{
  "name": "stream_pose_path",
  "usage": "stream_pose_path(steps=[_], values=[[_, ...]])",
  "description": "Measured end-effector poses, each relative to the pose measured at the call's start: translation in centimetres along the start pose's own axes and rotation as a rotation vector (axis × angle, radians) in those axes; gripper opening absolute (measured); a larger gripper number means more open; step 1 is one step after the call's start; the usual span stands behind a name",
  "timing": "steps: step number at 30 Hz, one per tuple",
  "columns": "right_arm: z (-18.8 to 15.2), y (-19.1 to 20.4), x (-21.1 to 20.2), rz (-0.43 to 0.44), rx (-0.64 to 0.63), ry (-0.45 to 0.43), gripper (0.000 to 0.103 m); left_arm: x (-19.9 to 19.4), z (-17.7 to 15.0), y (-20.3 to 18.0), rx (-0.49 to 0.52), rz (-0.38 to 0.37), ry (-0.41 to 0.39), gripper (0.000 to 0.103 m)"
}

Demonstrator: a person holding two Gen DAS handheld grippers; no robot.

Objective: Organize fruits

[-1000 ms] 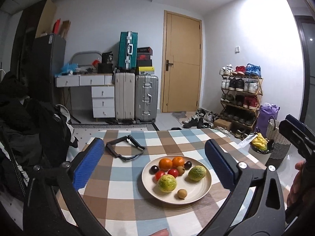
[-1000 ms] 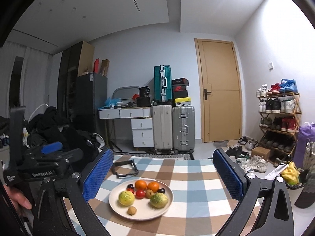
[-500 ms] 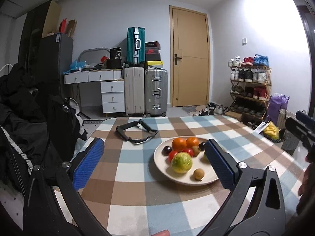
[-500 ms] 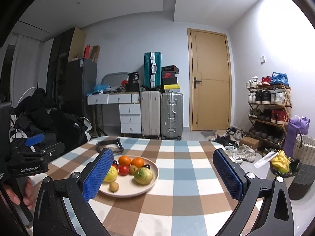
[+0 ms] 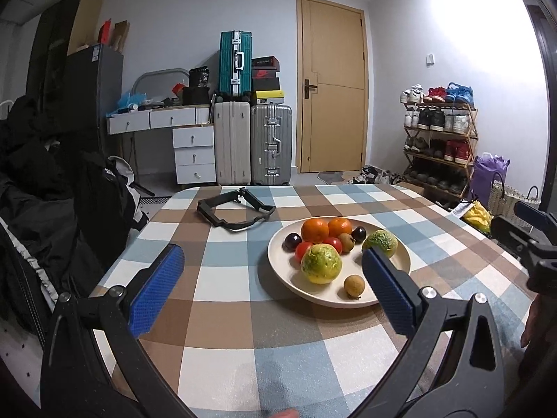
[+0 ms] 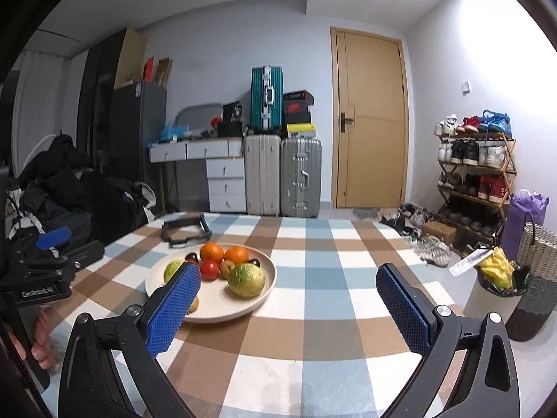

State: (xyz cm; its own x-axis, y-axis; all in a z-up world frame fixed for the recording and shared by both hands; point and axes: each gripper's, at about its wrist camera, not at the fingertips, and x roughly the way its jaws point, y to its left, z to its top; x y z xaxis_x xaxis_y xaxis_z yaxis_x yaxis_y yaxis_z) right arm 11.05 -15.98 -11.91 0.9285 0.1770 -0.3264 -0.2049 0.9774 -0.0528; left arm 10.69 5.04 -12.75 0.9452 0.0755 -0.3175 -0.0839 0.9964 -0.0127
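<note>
Fruit all sits on one plate (image 5: pixel 275 261) near mid counter (image 5: pixel 226 313): two oranges (image 5: pixel 315 230) at the back, two dark plums (image 5: pixel 291 241) flanking them, two tomatoes (image 5: pixel 303 250) and a brownish kiwi (image 5: pixel 345 241) in the middle, two yellow-green guavas (image 5: pixel 321 264) up front and to the side, plus a small brown longan (image 5: pixel 354 285) alone nr the front rim. No 2nd dish or bin shows on the counter, so can't tell what sorting the job wants; fruit lying together on the plate fits both a pile waiting to be sorted and a set already gathered. Left claw (image 5: pixel 271 292) is wide, nothing betw. its blue pads, hovering low w/ its right pad over the plate's near edge, prob. because that side gives a straight line to the longan and front guava. Right claw (image 6: pixel 289 299) also wide & empty, its left pad overlapping the plate's left side in the right wrist view, the rest of it over bare cloth. Both held level and above the rim, which keeps the pads clear of the fruit. Round fruit will likely roll if nudged, esp. the longan. Black strap (image 5: pixel 236 210) lies behind the plate, well apart from it.
</note>
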Motion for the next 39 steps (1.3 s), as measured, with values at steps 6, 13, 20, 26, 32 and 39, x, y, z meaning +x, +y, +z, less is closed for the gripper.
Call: stream_pose_path(steps=[6,13,20,26,32,39], values=[[-0.08,-0.66,0.78,-0.009,0.031,0.030,0.103,0.19,-0.14,-0.34,0.001,0.003,-0.003,0.102],[-0.10,-0.29,0.84,0.011,0.008,0.030,0.103,0.38,-0.28,-0.39,-0.002,0.003,-0.002,0.102],[-0.11,-0.31,0.83,0.011,0.009,0.030,0.103,0.20,-0.14,-0.53,-0.003,0.005,-0.002,0.102],[-0.12,-0.30,0.83,0.011,0.009,0.030,0.103,0.18,-0.15,-0.52,-0.003,0.005,-0.002,0.102],[-0.12,-0.30,0.84,0.011,0.009,0.030,0.103,0.20,-0.18,-0.55,-0.002,0.005,-0.002,0.102],[-0.15,-0.34,0.85,0.011,0.010,0.030,0.103,0.18,-0.19,-0.51,-0.002,0.005,-0.003,0.102]])
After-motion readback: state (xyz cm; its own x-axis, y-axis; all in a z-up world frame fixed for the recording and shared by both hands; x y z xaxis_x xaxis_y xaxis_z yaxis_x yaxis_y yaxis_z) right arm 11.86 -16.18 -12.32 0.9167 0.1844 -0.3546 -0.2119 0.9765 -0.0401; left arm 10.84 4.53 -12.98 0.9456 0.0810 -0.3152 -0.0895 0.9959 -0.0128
